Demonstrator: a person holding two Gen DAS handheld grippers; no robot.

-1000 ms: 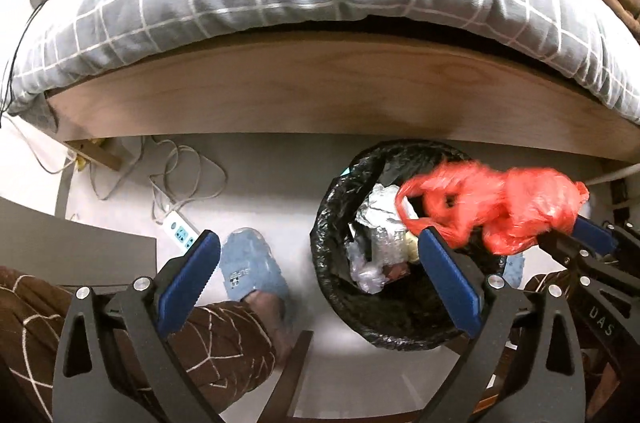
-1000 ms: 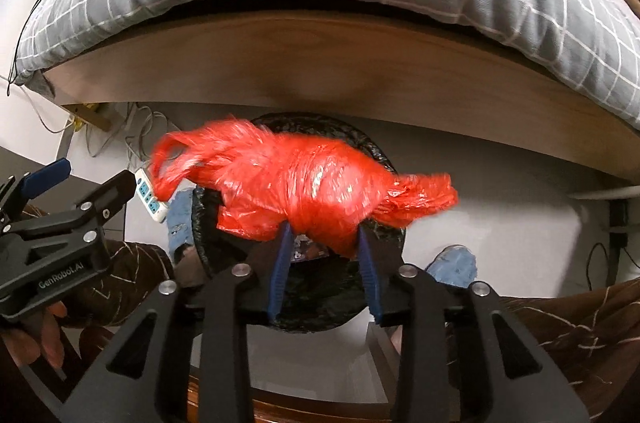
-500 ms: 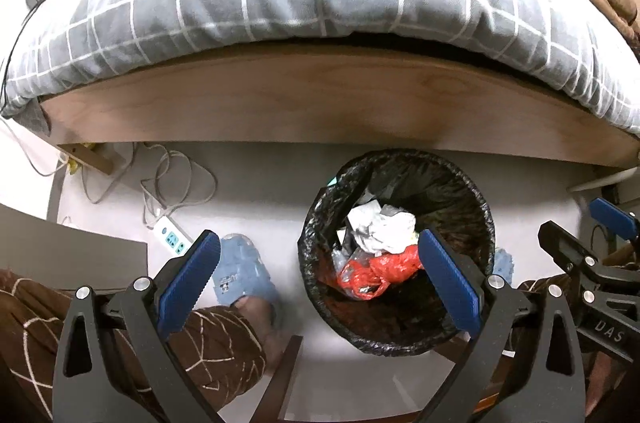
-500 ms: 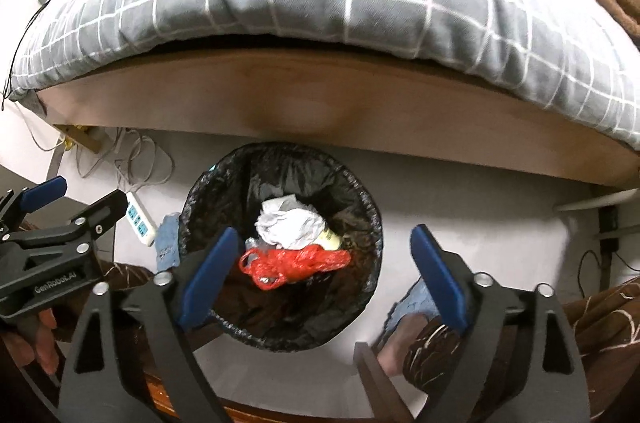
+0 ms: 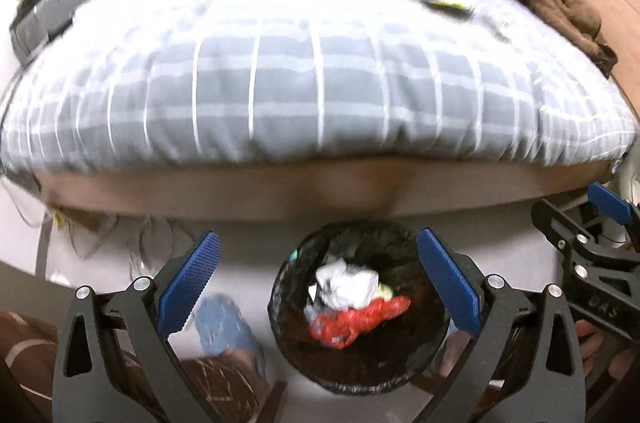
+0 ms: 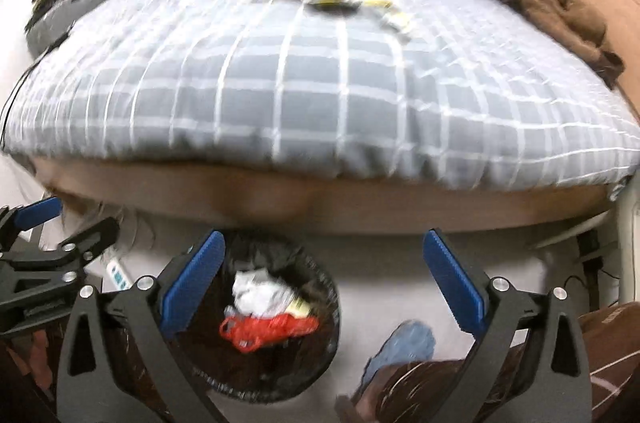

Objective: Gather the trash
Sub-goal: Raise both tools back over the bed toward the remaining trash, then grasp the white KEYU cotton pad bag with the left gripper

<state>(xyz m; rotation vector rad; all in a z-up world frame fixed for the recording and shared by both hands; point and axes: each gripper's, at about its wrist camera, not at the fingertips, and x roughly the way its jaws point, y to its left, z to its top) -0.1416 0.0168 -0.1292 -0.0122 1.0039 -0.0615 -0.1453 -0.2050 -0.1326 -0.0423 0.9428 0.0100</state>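
Both claws gape empty; right claw (image 6: 324,287) opening; only its view shows power strip (image 6: 117,273)

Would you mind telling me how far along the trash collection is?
Done: the red plastic bag lies in the black-lined bin beside crumpled white paper. In hand: nothing; the right gripper is opening, empty, and the left gripper is open. Left: litter on the bed.

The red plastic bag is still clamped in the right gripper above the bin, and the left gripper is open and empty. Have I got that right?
Not quite. The red plastic bag is not in the right gripper: it lies inside the bin on the other trash, as the right wrist view shows. That gripper's jaws are opening with nothing between them. The left gripper is indeed open and empty.
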